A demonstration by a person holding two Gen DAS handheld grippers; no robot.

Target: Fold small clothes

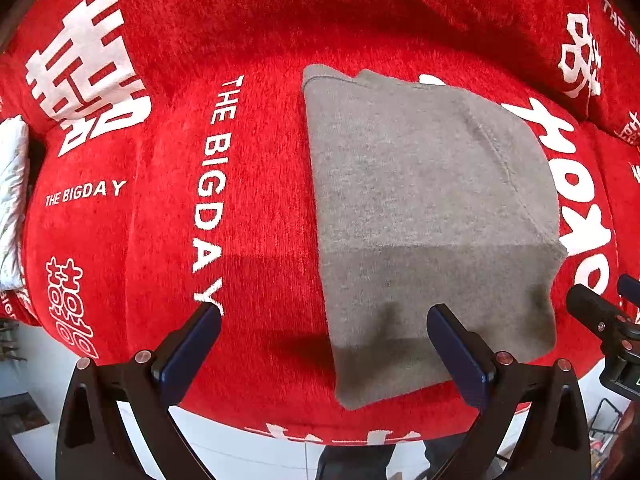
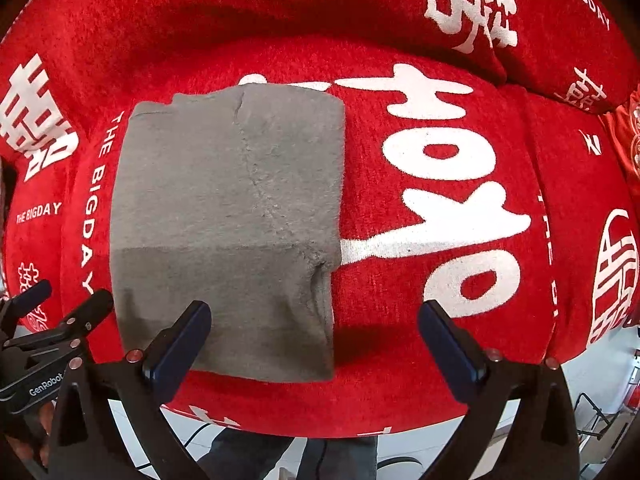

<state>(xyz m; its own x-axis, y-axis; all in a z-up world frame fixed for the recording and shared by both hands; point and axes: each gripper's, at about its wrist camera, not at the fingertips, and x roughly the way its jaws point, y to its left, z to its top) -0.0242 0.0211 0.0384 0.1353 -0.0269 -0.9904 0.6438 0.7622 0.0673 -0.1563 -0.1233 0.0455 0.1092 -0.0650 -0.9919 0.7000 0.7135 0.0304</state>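
While both grippers are hanging released above it, the grey garment (image 1: pixel 432 216) is lying folded into a neat rectangle on the red cushion (image 1: pixel 260 200). The left gripper (image 1: pixel 324 344) is spreading its fingers (image 1: pixel 192 344) empty over the near edge, and the right gripper (image 2: pixel 316 340) is doing likewise. It is looking soft, light, limp and fuzzy; pinching through all layers at a near corner is probably holding best.

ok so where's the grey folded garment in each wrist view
Left wrist: grey folded garment lies right of centre, its near edge beside the right finger of the open left claw.
Right wrist: it lies left of centre, above the left finger of the open right claw.
Shared landmark: vertical white "THE BIGDAY" lettering left of it.
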